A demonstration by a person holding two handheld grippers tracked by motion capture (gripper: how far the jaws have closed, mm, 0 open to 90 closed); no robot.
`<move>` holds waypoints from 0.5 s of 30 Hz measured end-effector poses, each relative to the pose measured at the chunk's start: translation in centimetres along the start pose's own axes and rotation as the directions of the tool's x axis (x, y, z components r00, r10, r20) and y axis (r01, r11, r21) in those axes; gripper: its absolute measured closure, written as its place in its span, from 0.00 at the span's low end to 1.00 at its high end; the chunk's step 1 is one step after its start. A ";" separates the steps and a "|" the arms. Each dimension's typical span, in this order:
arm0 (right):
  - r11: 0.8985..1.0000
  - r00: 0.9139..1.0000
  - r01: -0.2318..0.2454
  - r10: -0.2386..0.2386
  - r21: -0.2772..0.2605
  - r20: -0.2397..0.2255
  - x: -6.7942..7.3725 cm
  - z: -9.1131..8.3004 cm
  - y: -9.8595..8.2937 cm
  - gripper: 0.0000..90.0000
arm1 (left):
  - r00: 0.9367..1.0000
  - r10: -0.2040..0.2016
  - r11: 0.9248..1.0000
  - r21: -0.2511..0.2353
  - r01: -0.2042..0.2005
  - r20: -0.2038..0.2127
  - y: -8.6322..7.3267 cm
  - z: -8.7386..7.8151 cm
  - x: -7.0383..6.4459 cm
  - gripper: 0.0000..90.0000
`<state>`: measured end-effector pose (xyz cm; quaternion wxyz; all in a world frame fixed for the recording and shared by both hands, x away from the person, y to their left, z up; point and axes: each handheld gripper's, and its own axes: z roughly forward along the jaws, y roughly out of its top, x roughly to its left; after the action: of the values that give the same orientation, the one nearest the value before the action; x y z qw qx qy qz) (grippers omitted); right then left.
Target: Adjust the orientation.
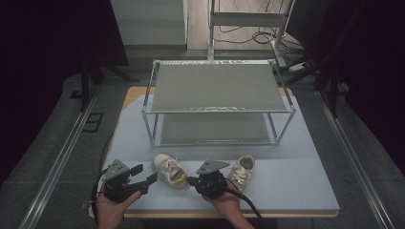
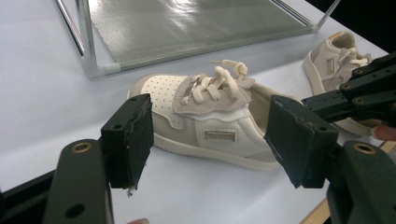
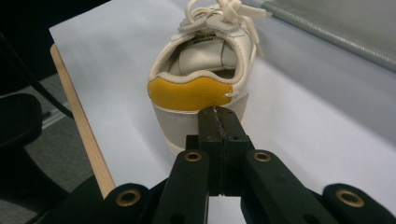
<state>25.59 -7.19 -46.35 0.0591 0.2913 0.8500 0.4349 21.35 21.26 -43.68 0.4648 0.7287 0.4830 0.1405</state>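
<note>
**Shoes wait on the worktop in front of the rack**

Shoes, two small cream ones, sit near the front edge of the pale worktop (image 1: pixel 286 181). The left shoe (image 1: pixel 170 170) lies between the two grippers, with its toe pointing away toward the back left. The right shoe (image 1: pixel 242 172) stands just beside the right gripper, on its right side, with its toe pointing toward the rack.

The left gripper (image 1: pixel 147 174) is held in a hand (image 1: pixel 111 210) at the front left. Its fingers (image 2: pixel 133 140) are spread wide apart and hold nothing. In the left gripper view the left shoe (image 2: pixel 210 119) shows in the gap between them, a bit farther off, lying side-on with its laces on top. The right shoe (image 2: pixel 334 63) shows farther back at the right edge.

The right gripper (image 1: pixel 190 181) is held in the other hand (image 1: pixel 224 202). Its fingers (image 3: pixel 219 135) are pressed together with nothing between them. In the right gripper view their tips are right at the heel of the left shoe (image 3: pixel 205 79), just under the yellow heel patch (image 3: pixel 190 92). I cannot tell if they touch it.

A metal rack (image 1: pixel 217 86) with two grey shelves stands behind the shoes, well apart from both grippers.
</note>
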 end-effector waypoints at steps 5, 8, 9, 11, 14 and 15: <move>1.000 0.999 0.024 -0.023 0.008 -0.042 1.0 0.6 0.2 1.00 | 1.000 -0.002 1.000 -0.002 0.002 0.002 0.0 -0.1 0.1 0.36; 1.000 0.998 0.029 -0.028 0.010 -0.057 1.4 0.7 0.4 1.00 | 1.000 -0.006 1.000 0.000 0.006 0.001 -0.1 -0.1 0.2 0.36; 1.000 0.996 0.026 -0.025 0.014 -0.086 1.7 1.1 0.3 1.00 | 1.000 -0.006 1.000 0.002 0.006 0.002 -0.1 0.0 0.3 0.36; 0.999 0.996 0.031 -0.030 0.008 -0.088 1.8 1.1 0.3 1.00 | 1.000 -0.008 1.000 0.002 0.008 0.004 -0.1 0.0 0.3 0.36; 0.999 0.994 0.032 -0.030 0.010 -0.107 2.2 1.4 0.5 1.00 | 1.000 -0.012 1.000 0.001 0.012 0.001 -0.1 -0.1 0.4 0.36; 0.999 0.992 0.033 -0.031 0.010 -0.120 2.3 1.5 0.5 1.00 | 1.000 -0.013 1.000 0.001 0.013 0.001 -0.2 -0.1 0.5 0.36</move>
<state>24.48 -4.64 -46.52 0.0134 0.2515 0.8591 0.4455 21.47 21.73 -43.90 0.4655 0.7260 0.4873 0.1367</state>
